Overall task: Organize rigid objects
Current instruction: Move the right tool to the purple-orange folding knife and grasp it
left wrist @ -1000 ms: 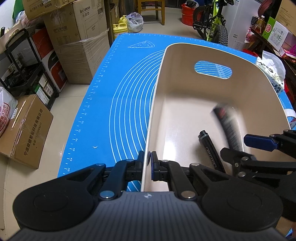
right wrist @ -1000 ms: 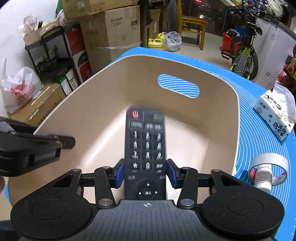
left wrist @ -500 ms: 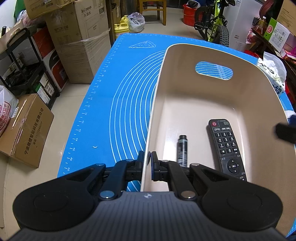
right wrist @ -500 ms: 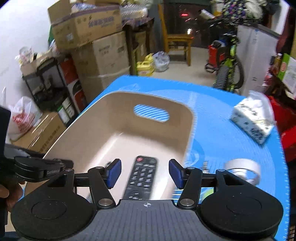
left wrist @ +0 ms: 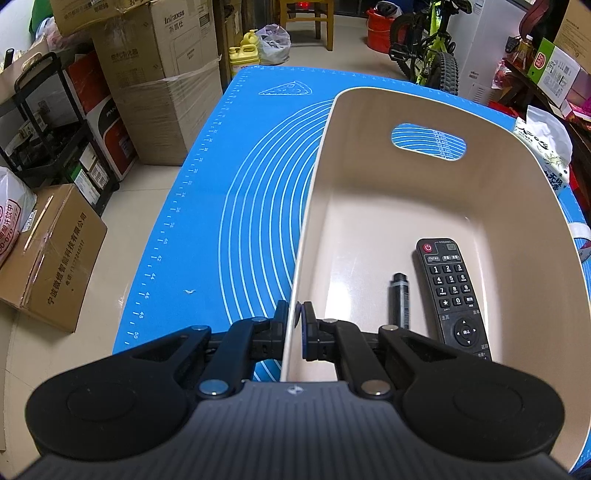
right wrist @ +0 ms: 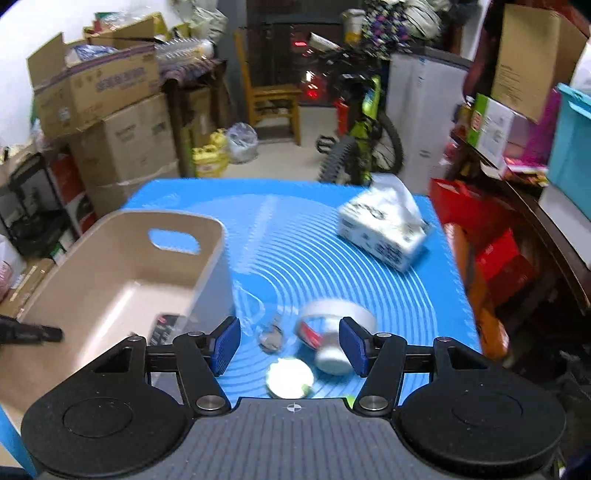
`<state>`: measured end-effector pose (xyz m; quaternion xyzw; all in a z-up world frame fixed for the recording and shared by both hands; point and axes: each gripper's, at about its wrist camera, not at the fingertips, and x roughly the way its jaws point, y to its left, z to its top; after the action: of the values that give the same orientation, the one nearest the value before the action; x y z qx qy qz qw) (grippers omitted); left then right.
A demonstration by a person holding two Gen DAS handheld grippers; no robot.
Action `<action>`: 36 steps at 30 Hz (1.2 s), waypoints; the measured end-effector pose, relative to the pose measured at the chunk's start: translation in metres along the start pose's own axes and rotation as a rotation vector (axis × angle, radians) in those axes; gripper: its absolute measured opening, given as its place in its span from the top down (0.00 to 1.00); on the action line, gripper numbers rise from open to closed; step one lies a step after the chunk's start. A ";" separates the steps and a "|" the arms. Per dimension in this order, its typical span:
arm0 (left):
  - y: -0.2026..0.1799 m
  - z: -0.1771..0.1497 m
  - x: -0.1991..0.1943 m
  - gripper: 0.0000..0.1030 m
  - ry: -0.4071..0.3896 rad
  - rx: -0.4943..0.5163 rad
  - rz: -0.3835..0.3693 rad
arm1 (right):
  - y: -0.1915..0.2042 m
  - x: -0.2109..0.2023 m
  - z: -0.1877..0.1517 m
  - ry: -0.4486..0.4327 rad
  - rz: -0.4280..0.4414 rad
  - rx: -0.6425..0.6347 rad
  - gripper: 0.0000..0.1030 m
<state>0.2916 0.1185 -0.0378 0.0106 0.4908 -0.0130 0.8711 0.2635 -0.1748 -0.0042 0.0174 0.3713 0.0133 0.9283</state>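
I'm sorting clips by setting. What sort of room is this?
Probably a home storage or utility room: stacked cardboard boxes along the wall, a parked bicycle, and a table under a blue mat.

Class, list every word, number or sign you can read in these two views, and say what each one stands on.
"TV/AV", digits "1" to "0": remote control.
"inkraxss": cardboard box.
"40", "42", "44", "46", "48", "50": ruler on the blue mat.
Chinese print on floor carton, tissue pack: not transcribed.
Right wrist view: too blurred.
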 end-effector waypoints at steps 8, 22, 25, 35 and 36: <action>0.000 0.000 0.000 0.92 0.000 -0.001 0.000 | -0.011 0.022 -0.033 0.118 -0.048 0.034 0.34; 0.000 -0.001 0.000 0.92 0.000 0.002 0.000 | -0.015 0.068 -0.072 0.272 -0.113 0.165 0.34; 0.001 -0.001 0.001 0.92 -0.001 0.002 -0.002 | -0.016 0.077 -0.073 0.284 -0.112 0.220 0.34; 0.000 -0.001 0.001 0.92 0.000 0.005 0.000 | 0.010 0.094 -0.079 0.265 -0.165 0.164 0.39; 0.000 0.000 0.001 0.92 0.000 0.004 0.001 | 0.011 0.093 -0.080 0.259 -0.156 0.162 0.42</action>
<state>0.2917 0.1184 -0.0390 0.0127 0.4908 -0.0138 0.8711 0.2755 -0.1588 -0.1251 0.0614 0.4879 -0.0863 0.8664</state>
